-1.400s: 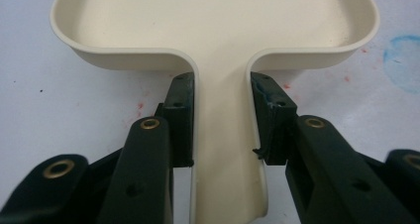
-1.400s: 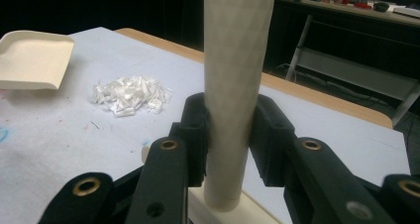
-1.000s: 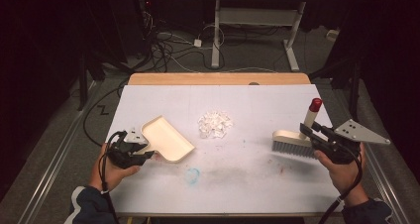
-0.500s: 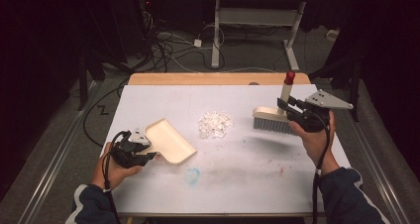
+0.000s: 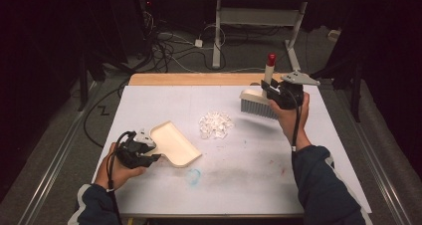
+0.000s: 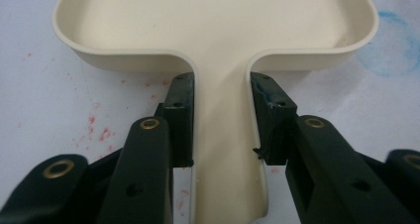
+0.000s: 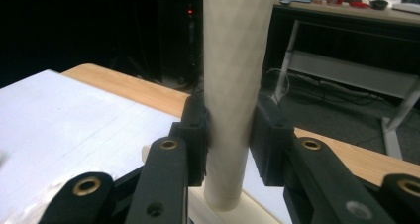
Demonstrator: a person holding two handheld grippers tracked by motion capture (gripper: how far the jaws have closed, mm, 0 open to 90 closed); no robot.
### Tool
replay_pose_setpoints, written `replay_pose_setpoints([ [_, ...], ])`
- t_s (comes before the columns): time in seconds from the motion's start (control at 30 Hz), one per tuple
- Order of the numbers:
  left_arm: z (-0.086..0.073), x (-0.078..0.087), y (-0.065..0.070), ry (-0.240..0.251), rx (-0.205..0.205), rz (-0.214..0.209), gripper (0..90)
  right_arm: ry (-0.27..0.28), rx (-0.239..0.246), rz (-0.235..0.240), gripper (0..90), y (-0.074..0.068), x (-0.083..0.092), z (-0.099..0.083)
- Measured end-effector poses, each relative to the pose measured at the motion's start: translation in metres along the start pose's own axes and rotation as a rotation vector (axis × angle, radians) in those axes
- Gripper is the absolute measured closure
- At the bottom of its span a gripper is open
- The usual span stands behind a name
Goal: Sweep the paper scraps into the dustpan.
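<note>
A cream dustpan lies on the white table, its mouth toward a small heap of clear scraps. My left gripper is shut on the dustpan's handle, with a black pad pressed on each side. My right gripper is shut on the cream handle of a hand brush. The brush's grey bristles hang just above the table at the far right, beyond the heap, and its red-tipped handle end points up.
A blue smear and faint red specks mark the table near the front. A wooden strip runs along the far edge. Cables and a desk frame lie on the floor behind.
My right hand has carried the brush from the right side of the table toward the far edge and leftward, to behind the heap. The left hand and dustpan have stayed put.
</note>
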State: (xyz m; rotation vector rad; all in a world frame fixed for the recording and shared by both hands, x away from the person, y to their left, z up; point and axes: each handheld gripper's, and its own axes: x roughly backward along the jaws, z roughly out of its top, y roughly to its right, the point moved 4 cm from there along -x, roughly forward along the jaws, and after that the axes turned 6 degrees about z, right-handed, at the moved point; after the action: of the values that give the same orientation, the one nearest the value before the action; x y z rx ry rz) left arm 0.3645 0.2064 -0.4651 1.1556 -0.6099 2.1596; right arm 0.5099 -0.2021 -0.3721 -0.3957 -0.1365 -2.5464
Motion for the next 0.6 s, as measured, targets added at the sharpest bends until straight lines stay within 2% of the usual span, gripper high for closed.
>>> replay_pose_setpoints([
  [0.1, 0.001, -0.001, 0.0, 0.001, 0.001, -0.006, 63.5, 0.0, -0.021, -0.013, 71.6, 0.001, -0.01, 0.001],
  [0.13, 0.001, -0.002, 0.0, 0.0, 0.003, -0.008, 63.4, 0.004, -0.03, -0.016, 71.6, 0.001, -0.021, 0.001],
  [0.2, 0.002, -0.003, 0.0, 0.0, 0.0, -0.008, 63.5, 0.003, -0.027, -0.024, 71.6, 0.001, -0.024, 0.0],
  [0.23, 0.003, -0.004, 0.0, 0.003, 0.002, -0.016, 63.4, 0.0, -0.026, -0.049, 71.6, -0.001, -0.035, -0.003],
  [0.27, 0.003, -0.004, 0.0, 0.003, 0.002, -0.016, 63.5, 0.0, -0.026, -0.049, 71.6, -0.001, -0.035, -0.003],
  [0.33, 0.004, -0.005, 0.0, 0.004, 0.008, -0.022, 63.4, -0.005, -0.047, -0.069, 71.6, -0.003, -0.047, -0.005],
  [0.5, 0.006, -0.007, 0.002, 0.004, 0.005, -0.025, 63.4, 0.007, -0.053, -0.1, 71.6, -0.008, -0.058, -0.004],
  [0.6, 0.007, -0.009, 0.003, 0.006, 0.002, -0.027, 63.4, 0.047, -0.064, -0.132, 71.6, -0.014, -0.063, -0.003],
])
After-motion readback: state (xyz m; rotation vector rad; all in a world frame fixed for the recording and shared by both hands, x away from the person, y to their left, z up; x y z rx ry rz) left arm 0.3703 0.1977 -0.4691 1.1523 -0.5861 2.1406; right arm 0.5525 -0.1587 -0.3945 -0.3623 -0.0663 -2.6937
